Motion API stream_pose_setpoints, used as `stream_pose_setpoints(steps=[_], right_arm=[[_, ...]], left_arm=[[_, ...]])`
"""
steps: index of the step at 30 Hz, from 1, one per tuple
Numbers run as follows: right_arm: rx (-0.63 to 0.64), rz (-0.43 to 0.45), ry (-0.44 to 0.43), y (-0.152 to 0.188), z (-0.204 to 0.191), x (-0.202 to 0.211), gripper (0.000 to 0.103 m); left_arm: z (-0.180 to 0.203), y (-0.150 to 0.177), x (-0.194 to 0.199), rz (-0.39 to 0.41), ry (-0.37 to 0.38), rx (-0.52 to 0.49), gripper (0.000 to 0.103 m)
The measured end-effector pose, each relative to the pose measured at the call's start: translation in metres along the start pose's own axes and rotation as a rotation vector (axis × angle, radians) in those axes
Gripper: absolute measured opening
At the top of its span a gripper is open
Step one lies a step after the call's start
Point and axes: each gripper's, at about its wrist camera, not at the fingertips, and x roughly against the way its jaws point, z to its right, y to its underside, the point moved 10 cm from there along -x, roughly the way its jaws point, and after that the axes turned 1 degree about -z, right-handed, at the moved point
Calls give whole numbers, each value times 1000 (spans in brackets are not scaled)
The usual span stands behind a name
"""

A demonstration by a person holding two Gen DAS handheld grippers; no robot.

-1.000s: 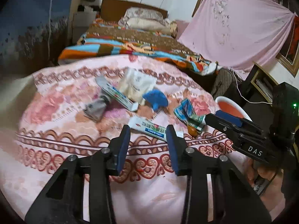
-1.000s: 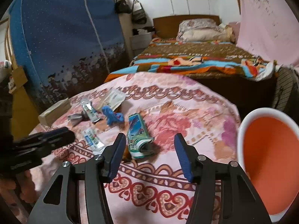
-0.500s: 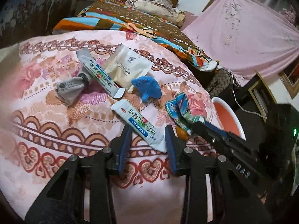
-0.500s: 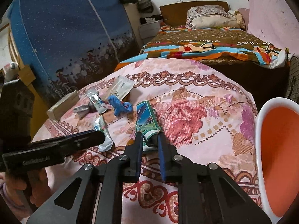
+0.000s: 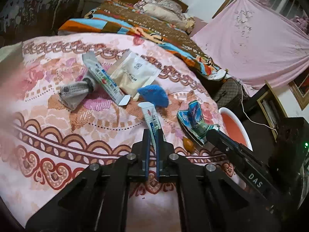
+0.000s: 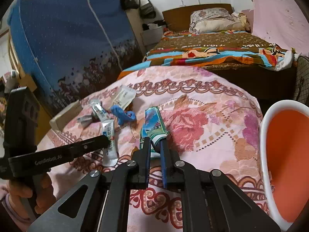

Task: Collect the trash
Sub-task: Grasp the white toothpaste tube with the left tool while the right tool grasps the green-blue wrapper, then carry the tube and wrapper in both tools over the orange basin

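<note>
Tabletop [image 5: 58, 154] under pink floral cloth, with the blue lump [image 5: 153, 95] as landmark. White tube [image 5: 152, 121] just in front of it, its near end pinched in the left gripper [image 5: 152, 141], whose fingers have just closed. Green-blue wrapper [image 6: 153, 124] to the lump's right, clamped by the right gripper [image 6: 155, 148], fingers likewise just closed. Pouch [image 5: 135, 75], long tube [image 5: 102, 77] and grey tube [image 5: 74, 92] behind and left. Orange bin [image 6: 285, 164] far right, off the tabletop's edge.
</note>
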Motion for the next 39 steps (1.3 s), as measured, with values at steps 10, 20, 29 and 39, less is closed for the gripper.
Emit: stream_pose_setpoints(steps=[10,20,29,39], right_arm=[[12,114,3,-10,-2,22,7],[65,430,8,-26,-12,89,7],[71,660,96,-39,6,156,7],[-81,732,209,-39,72,185,7]], left_arm=[[22,-10,30,146,3,-125,0],[62,-22,67,354,-6,-289,0],[127,-21,90,459,70,-471,0],[198,-7,71,432,182,-615,0]])
